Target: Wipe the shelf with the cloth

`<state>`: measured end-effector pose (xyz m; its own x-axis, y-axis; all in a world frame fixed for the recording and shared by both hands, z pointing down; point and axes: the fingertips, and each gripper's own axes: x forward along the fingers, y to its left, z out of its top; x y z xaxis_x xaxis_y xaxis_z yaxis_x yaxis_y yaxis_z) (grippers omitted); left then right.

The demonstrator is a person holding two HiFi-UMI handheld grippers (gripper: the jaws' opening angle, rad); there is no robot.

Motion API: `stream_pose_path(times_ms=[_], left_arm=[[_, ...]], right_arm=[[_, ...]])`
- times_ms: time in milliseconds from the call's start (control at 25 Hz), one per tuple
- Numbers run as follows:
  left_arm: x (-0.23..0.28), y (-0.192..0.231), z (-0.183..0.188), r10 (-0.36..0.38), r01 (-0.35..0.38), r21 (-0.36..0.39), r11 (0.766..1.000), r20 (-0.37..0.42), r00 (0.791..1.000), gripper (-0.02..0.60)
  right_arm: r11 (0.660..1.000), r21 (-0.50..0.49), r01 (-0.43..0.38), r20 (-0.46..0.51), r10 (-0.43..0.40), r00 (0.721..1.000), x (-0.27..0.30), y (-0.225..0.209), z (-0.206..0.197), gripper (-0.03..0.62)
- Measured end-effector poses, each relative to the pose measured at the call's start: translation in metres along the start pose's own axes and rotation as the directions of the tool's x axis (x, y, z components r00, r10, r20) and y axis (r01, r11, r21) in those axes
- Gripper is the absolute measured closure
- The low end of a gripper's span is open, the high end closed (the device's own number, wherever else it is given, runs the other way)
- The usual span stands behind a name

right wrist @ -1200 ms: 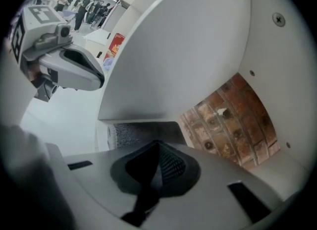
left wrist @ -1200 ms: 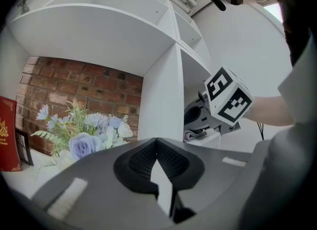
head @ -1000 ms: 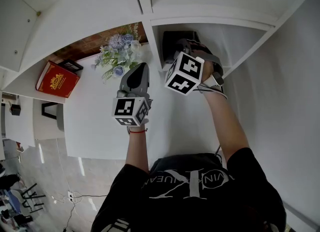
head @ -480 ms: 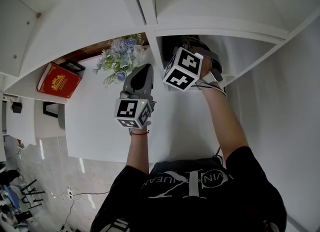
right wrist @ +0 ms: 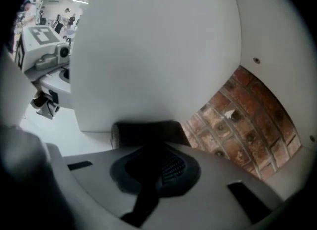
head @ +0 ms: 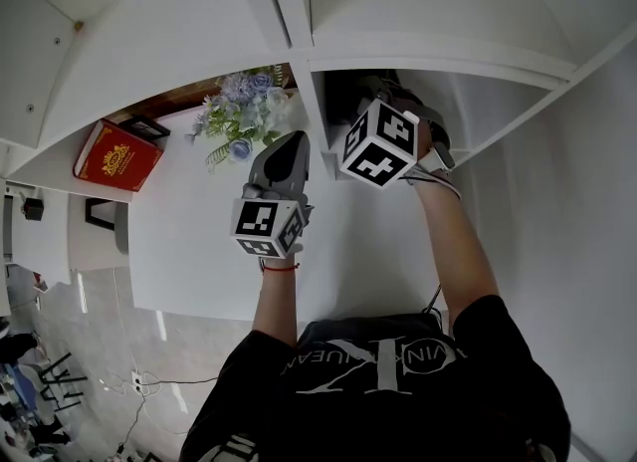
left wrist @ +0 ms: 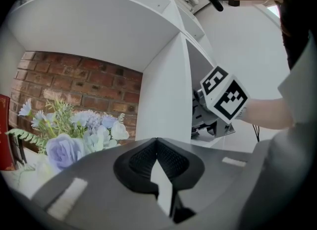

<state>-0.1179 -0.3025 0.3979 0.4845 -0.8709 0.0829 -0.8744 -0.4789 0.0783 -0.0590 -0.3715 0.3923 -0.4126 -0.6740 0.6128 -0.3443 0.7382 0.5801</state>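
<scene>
**Cloth tucked into the corner, right hand barely moving**

The cloth (right wrist: 143, 132) sits low in the right-hand bay, a dark roll bunched where the white divider (head: 317, 116) meets the shelf (head: 199, 251). The right gripper (right wrist: 151, 149) has its jaws clamped tight on it.

And the change? Small! Over the last second the marker cube (head: 380, 143) has slid a touch toward 3 o'clock and rolled with the wrist, and less dark cloth now shows at its 11 o'clock. I read that as a short scrub in the corner, not a long sweep, so most of the bay likely remains to be wiped.

The left gripper (left wrist: 157, 142) hangs at the right one's 9 o'clock, outside the bay. Its pads are together with nothing between them, and it has hardly budged. The flowers (head: 239, 116) stand at its 11 o'clock, with the red book (head: 114, 156) further out toward 9.

Now the blind spots. In the head view the cube and hand cover the spot where cloth meets board. In the right gripper view only a dark strip of cloth shows above the jaws, beside the brick back wall (right wrist: 237, 120). Whether it lies flat on the board, I cannot tell.
</scene>
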Motion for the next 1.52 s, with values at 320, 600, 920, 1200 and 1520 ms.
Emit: stream_pose_path(times_ms=[320,600,920,1200,1520], left_arm=[[-0.011,-0.009,-0.002,0.004,-0.004,-0.001,1.0,0.005,1.0,0.571],[-0.024,-0.012,0.0,0.01,-0.01,0.002,1.0,0.006,1.0,0.571],[-0.033,-0.012,0.0,0.016,-0.016,0.003,1.0,0.005,1.0,0.571],[-0.044,0.002,0.003,0.04,-0.04,-0.002,0.999,0.01,0.999,0.571],[-0.036,-0.008,0.001,0.002,-0.002,0.011,1.0,0.002,1.0,0.571]], right_arm=[[0.998,-0.041,-0.046,0.042,0.047,0.998,-0.035,0.036,-0.002,0.585],[0.963,0.202,-0.18,0.191,0.142,0.971,-0.05,0.027,0.0,0.439],[0.897,0.282,-0.34,0.166,0.303,0.938,-0.037,0.03,0.004,0.405],[0.915,0.031,-0.403,0.131,0.396,0.909,-0.055,0.057,0.009,0.295],[0.952,-0.164,-0.258,-0.043,0.254,0.966,-0.036,0.072,-0.011,0.326]])
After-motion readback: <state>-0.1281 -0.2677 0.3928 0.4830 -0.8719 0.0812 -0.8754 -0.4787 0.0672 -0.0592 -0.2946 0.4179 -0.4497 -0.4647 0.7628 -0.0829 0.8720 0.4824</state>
